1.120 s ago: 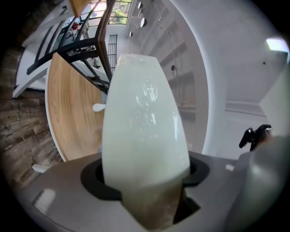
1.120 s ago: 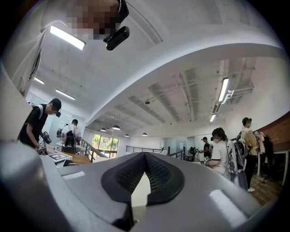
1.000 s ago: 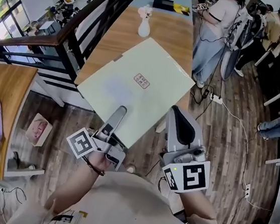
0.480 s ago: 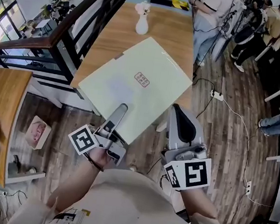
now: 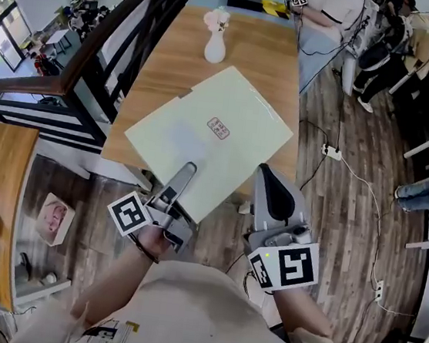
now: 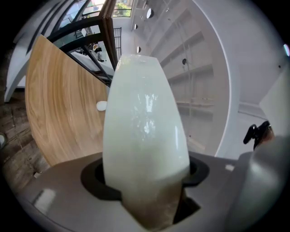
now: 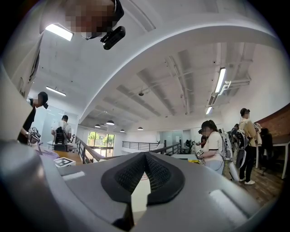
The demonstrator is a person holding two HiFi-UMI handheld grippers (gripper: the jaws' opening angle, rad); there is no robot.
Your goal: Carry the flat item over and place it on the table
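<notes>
The flat item is a large pale green sheet with a small label at its middle, held level over the near end of the wooden table. My left gripper is shut on its near edge, one finger lying on top. My right gripper is shut on the near right edge. In the left gripper view the flat item fills the space between the jaws, with the table beyond. In the right gripper view a thin pale strip of the flat item shows between the black pads.
A white vase with flowers stands on the table beyond the sheet. A dark railing runs along the table's left side over a lower level. People stand at the far right. A power strip and cables lie on the floor.
Both grippers have carried the sheet forward, so more of it lies over the table. The vase and the table's near edge have come closer. The grips look unchanged.
</notes>
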